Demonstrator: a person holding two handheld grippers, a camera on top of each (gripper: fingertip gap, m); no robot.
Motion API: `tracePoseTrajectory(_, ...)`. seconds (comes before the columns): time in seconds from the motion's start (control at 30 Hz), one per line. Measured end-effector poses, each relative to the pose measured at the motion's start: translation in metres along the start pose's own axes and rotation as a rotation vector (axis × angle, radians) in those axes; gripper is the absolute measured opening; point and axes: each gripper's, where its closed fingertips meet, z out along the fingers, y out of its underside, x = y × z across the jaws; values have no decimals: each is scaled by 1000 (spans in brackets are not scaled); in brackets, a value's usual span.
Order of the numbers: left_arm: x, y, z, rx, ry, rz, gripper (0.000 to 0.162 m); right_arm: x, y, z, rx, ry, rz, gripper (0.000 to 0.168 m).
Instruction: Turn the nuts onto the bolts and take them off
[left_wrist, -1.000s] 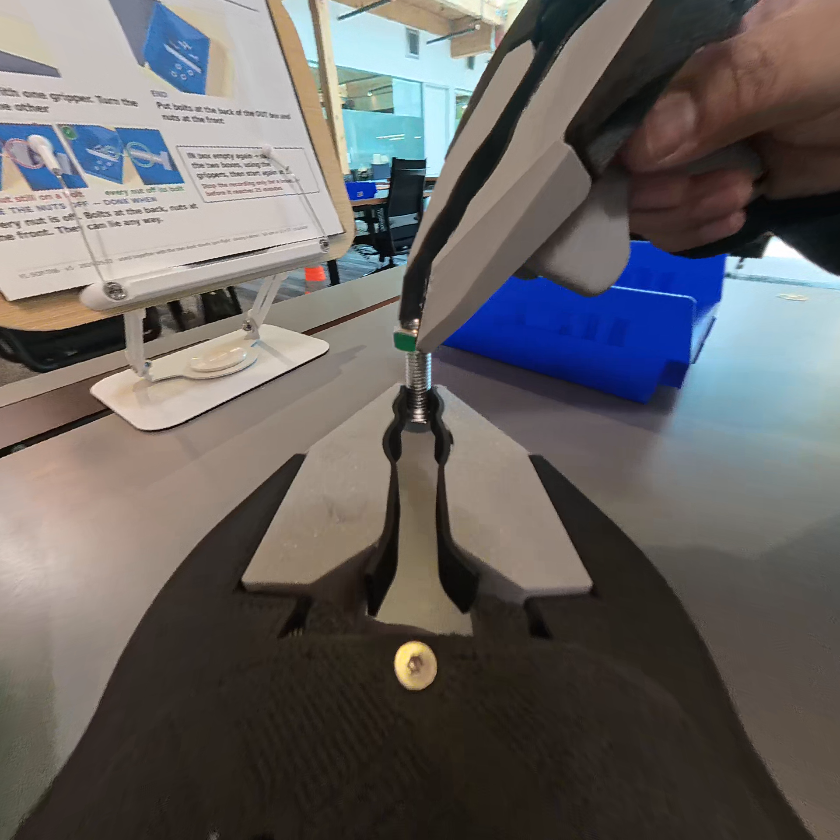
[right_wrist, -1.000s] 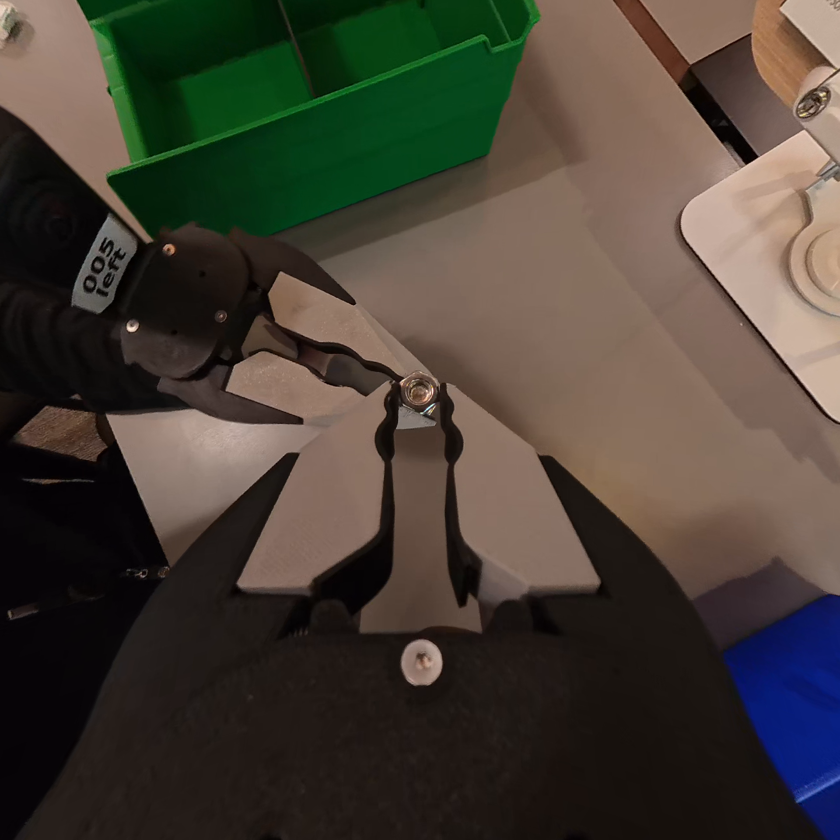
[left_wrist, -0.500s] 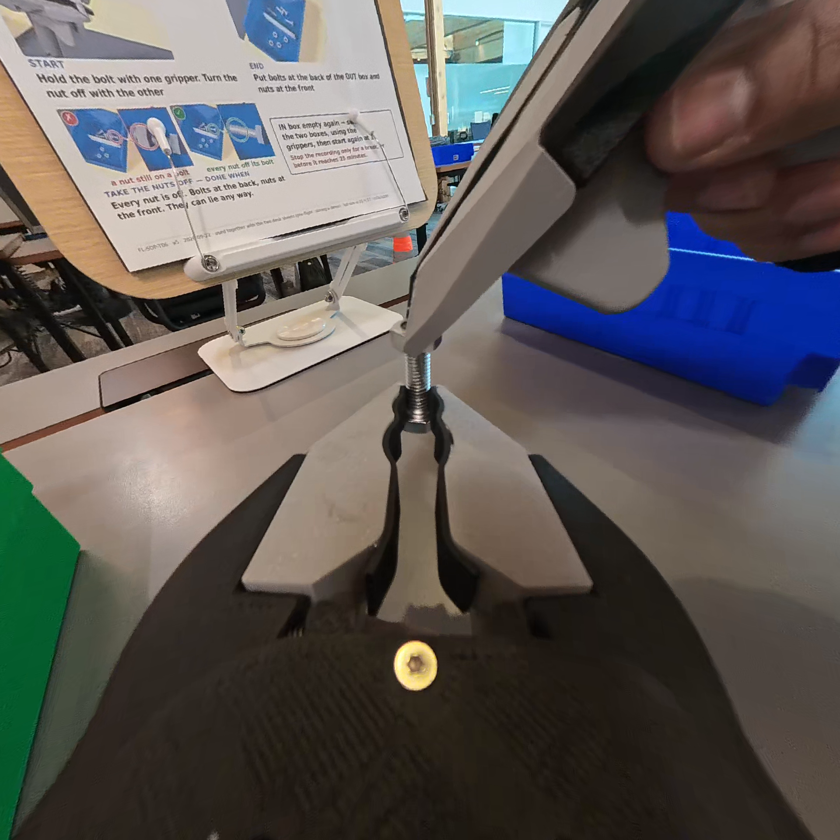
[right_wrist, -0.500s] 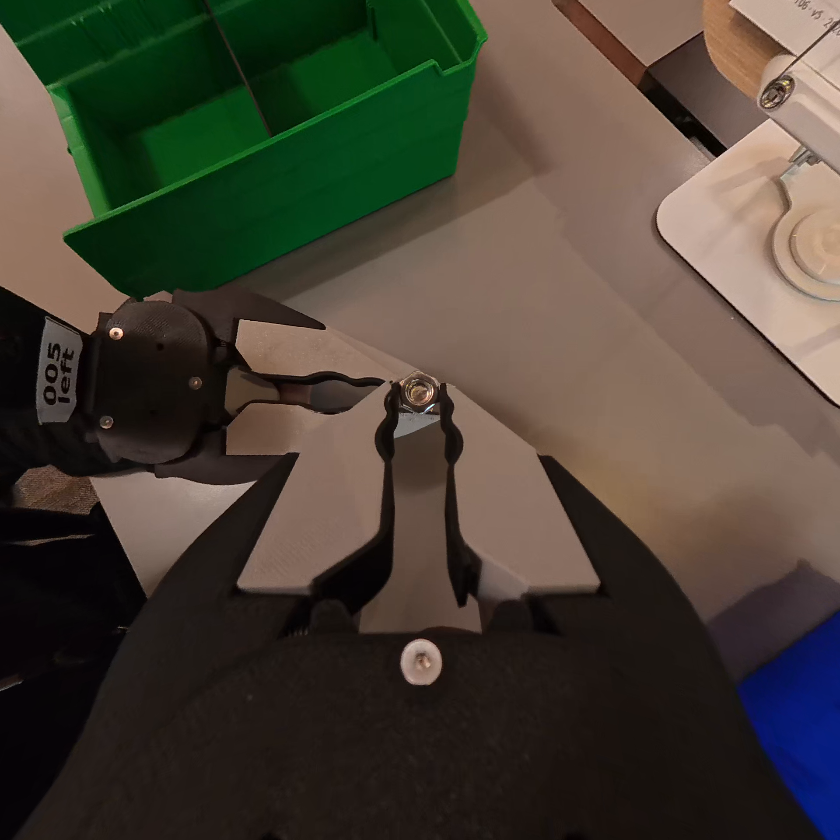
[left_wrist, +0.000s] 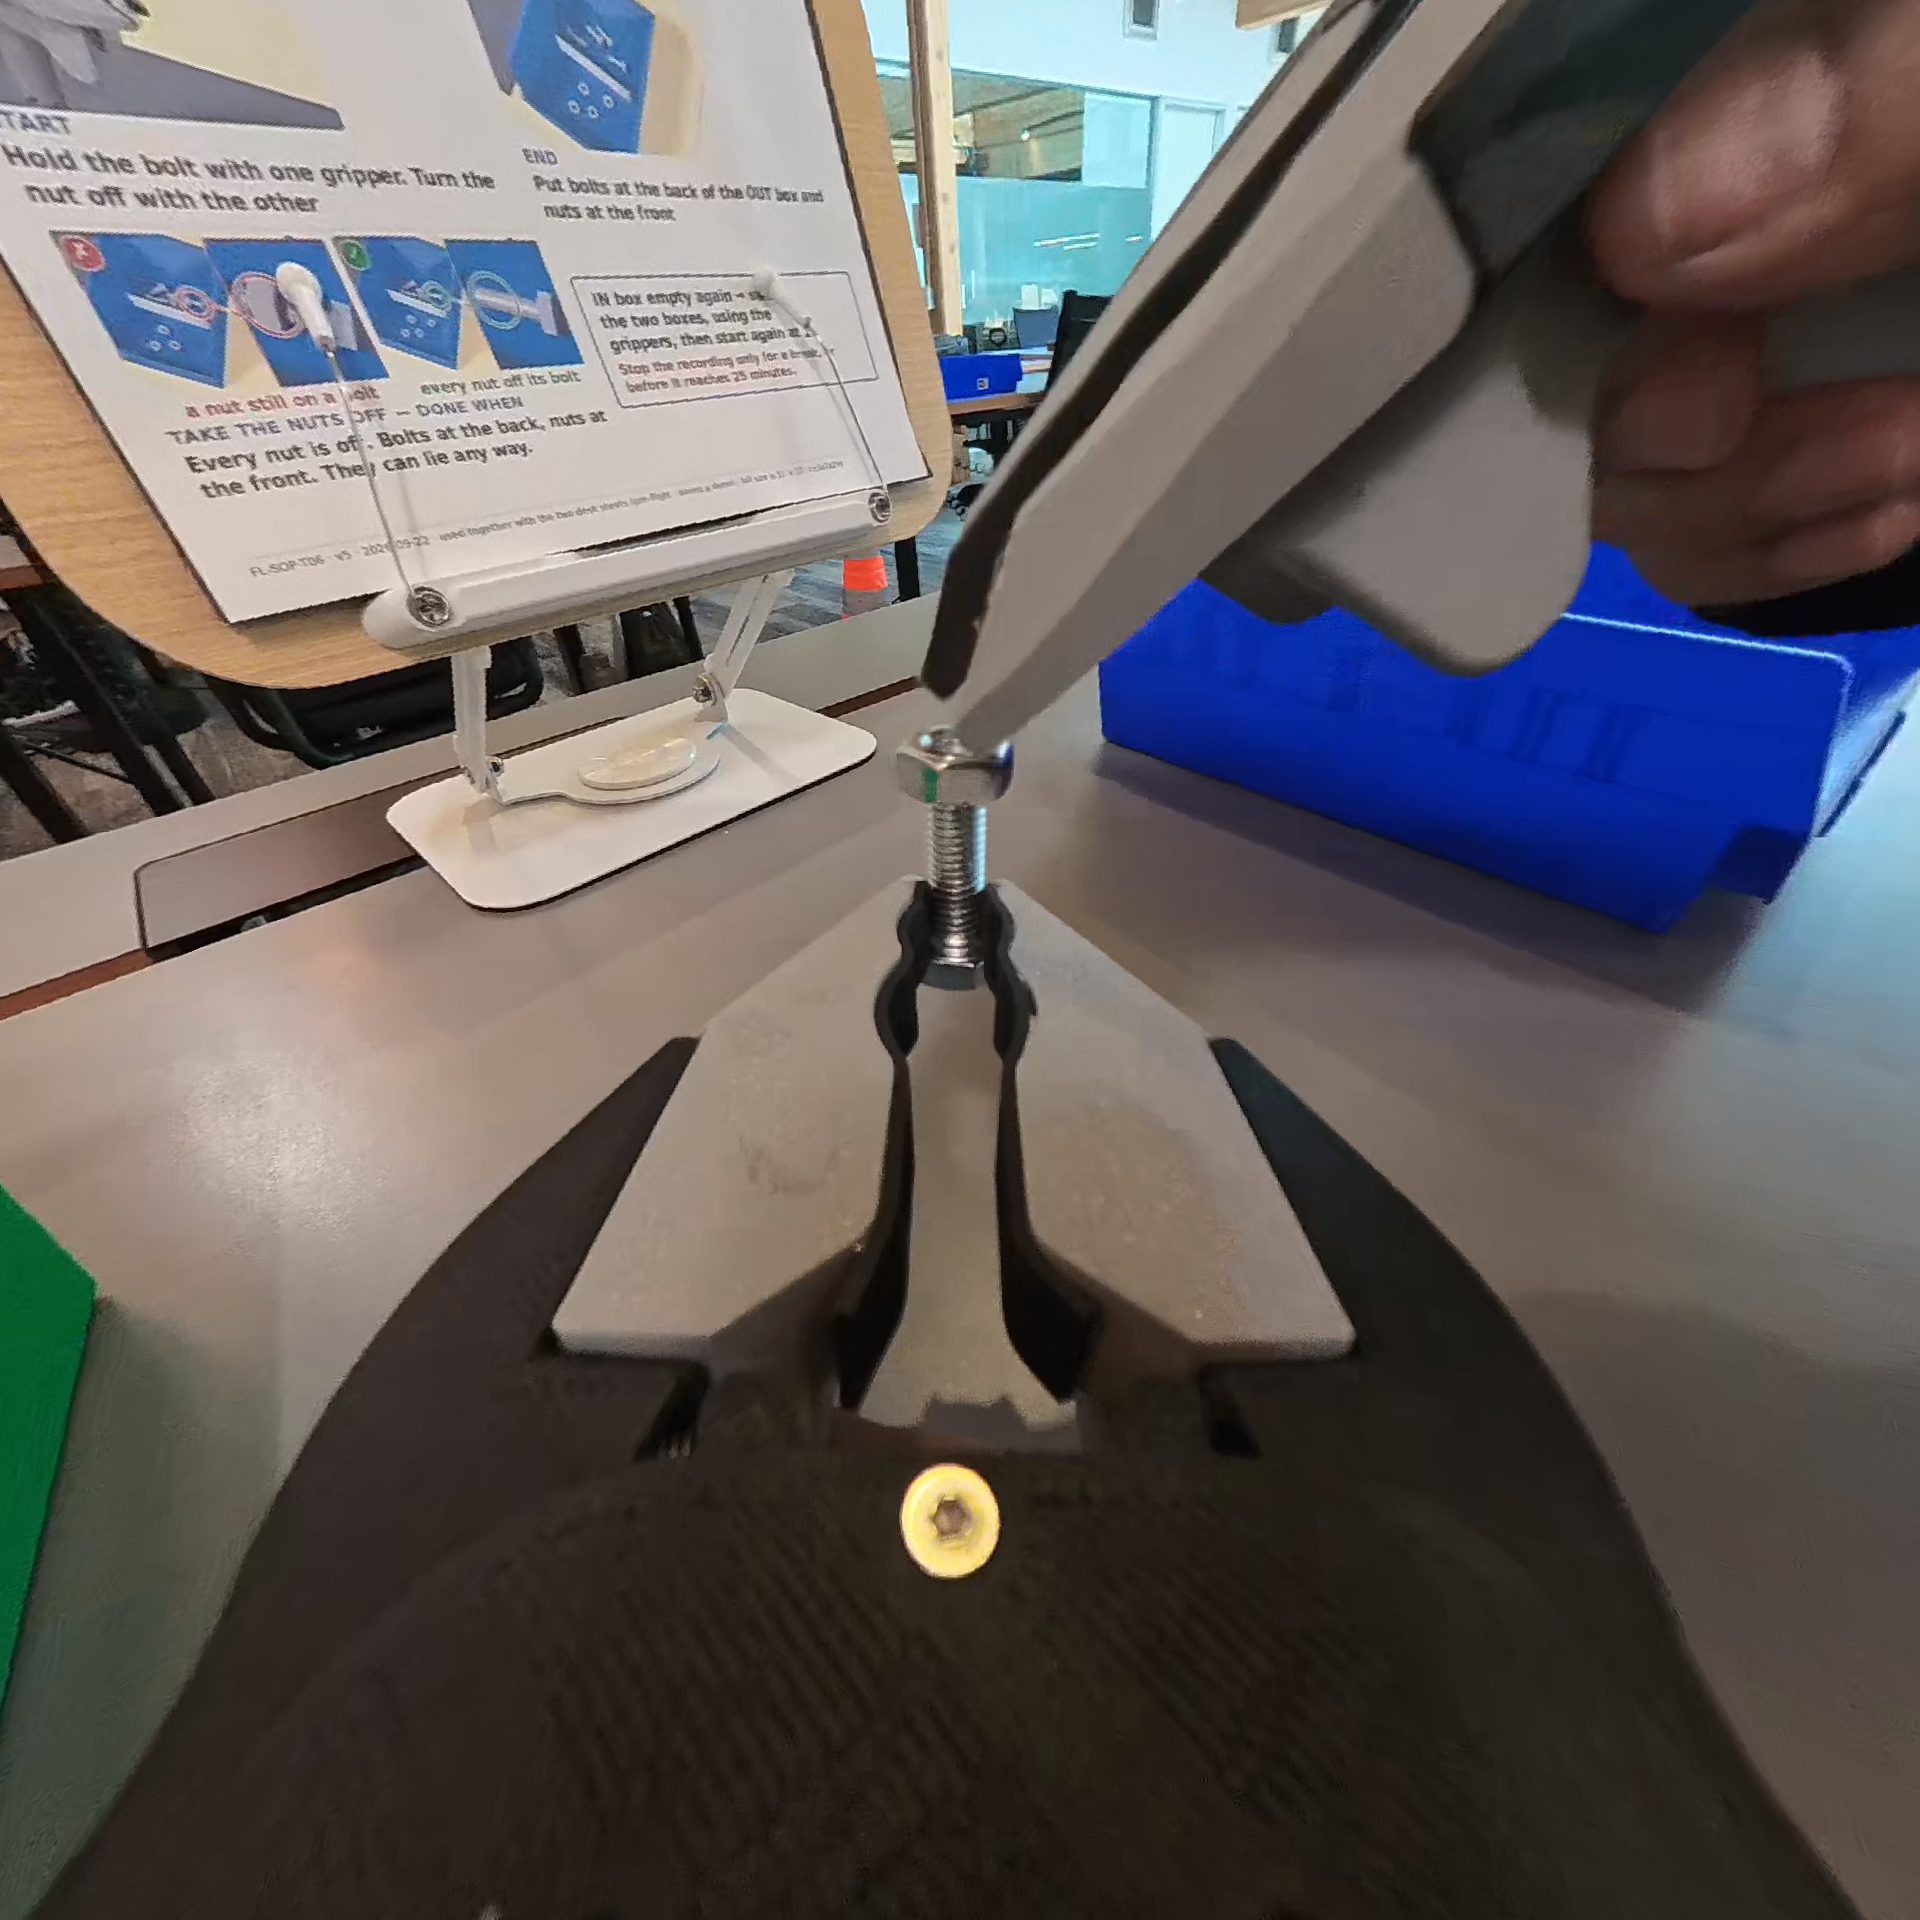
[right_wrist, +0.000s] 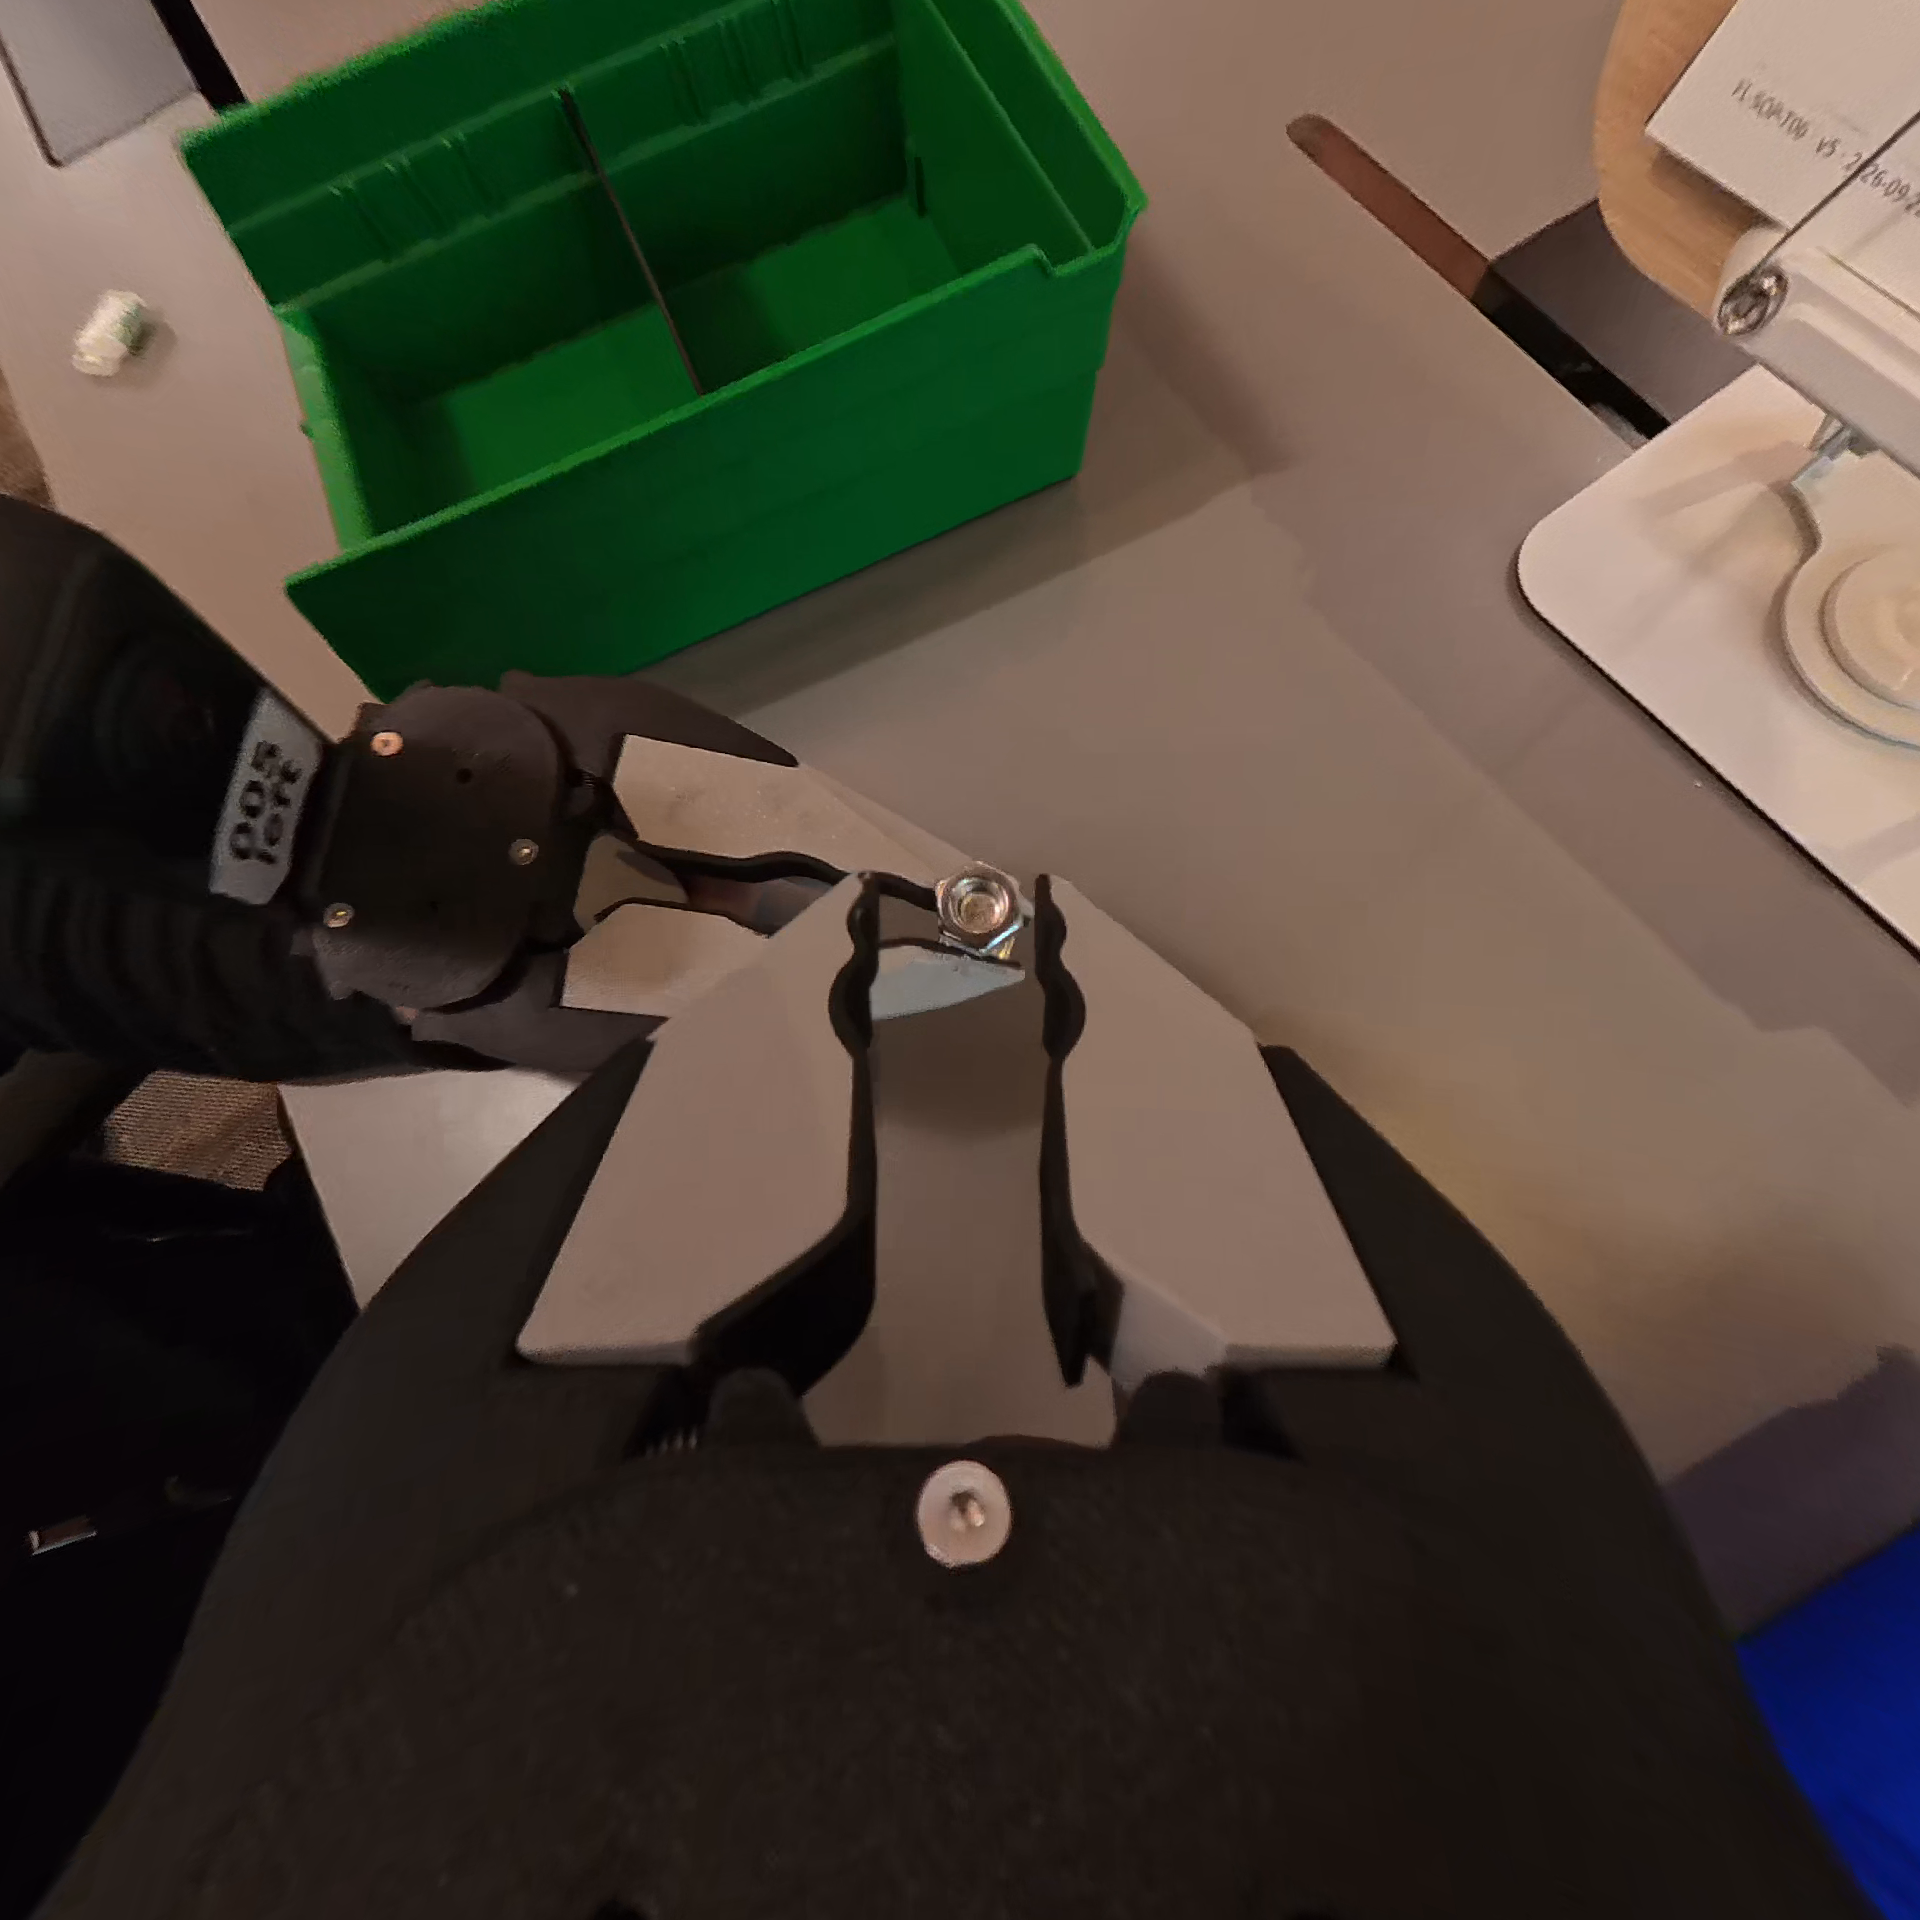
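Left gripper (left_wrist: 954, 940) is clamped on the bolt (left_wrist: 954, 847) near its head end, threaded shank pointing up out of the fingertips, well above the table (left_wrist: 1455, 1143). Nut (left_wrist: 954, 771) sits at the top of the shank, threads bare between it and the left fingertips.

Right gripper (right_wrist: 951, 920) is released: its fingers (right_wrist: 748, 1091) are spread with a clear gap either side of the nut (right_wrist: 975, 912). In the right wrist view the nut lies between the tips, nearer the right-hand finger, and no contact shows. In the left wrist view the right gripper (left_wrist: 961, 701) comes down from upper right, its tip just over the nut; can't tell if it touches.

Green bin (right_wrist: 665, 343) with a centre divider sits behind the left gripper (right_wrist: 831, 894); both compartments look bare as far as visible. Blue bin (left_wrist: 1455, 748) is on the right, its inside hidden from both views. White stand (left_wrist: 634, 800) carries an instruction sheet (left_wrist: 447, 301), top cut off. Small pale object (right_wrist: 112, 330) on the table left of the green bin, too blurred to identify. A hand (left_wrist: 1756, 312) on the right gripper is partly out of frame.
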Motion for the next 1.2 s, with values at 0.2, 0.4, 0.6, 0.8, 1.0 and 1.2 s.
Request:
tracePoseTrajectory(0.2, 26, -11, -9, 71, 221, -14, 6, -16, -14, -29, 227, -100, -101, 44)
tracePoseTrajectory(0.4, 39, -21, -20, 131, 409, -93, 6, -36, 3, -57, 460, -253, -215, 51)
tracePoseTrajectory(0.6, 67, -20, -32, 139, 608, -62, 6, -44, 23, -61, 541, -361, -246, 62)
tracePoseTrajectory(0.8, 86, -21, -43, 156, 718, -42, 6, -55, 37, -57, 599, -436, -311, 60)
tracePoseTrajectory(1.0, 97, -14, -44, 127, 774, -39, 7, -64, 39, -66, 630, -536, -268, 61)
tracePoseTrajectory(1.2, 103, -19, -49, 148, 789, -24, 7, -76, 44, -62, 601, -548, -314, 60)
